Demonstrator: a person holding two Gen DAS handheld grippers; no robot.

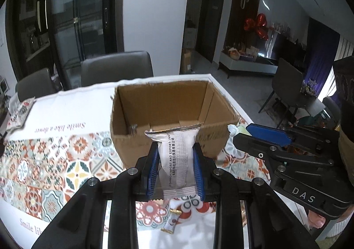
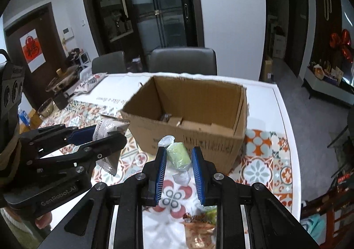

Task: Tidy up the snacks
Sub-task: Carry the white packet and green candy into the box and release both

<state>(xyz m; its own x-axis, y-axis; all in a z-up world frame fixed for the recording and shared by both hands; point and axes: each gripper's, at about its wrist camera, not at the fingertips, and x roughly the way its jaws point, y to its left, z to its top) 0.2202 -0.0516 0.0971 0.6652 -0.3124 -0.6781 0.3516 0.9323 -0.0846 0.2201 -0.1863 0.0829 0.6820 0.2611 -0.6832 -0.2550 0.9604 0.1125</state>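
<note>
1. Crinkly white film, sealed at both ends: packet (image 1: 177, 158) looks light and soft, likely to buckle rather than resist. Pinched across its middle by left gripper (image 1: 176, 160), blue pads (image 1: 154, 169) pressing both long edges; held up in front of box (image 1: 172, 114), above the cloth.
2. Best held as now, at the waist, where the filling gives the pads something to bite on; crimped ends look too thin and slick for a sure hold.
3. Green sweet (image 2: 178, 155) in clear twisted wrap: small, light, probably firm inside with a slippery skin. Clamped at its body by right gripper (image 2: 178, 160), jaws pressed in on it, twist ends sticking out free above and below; held just short of the box's near wall.
4. Twist ends: poor handholds, apt to untwist or slide, judging by the loose film.
5. Cardboard box stands open on the patterned cloth (image 1: 66, 160), stiff enough to take dropped snacks without shifting much.
6. Hard to make out: something small and dark on the box floor, seen from the right wrist view, blurred; a small metallic bit in the left corner from the other view. Cannot tell what either is.
7. Cut off: more snacks (image 2: 199, 222) lying on the cloth under the right gripper, half hidden by the gripper frame; a red-and-white wrapper (image 1: 188, 207) under the left one, likewise only partly seen.
8. Hidden: most of the near box floor behind its front wall, and the packet's printed front, turned away.
</note>
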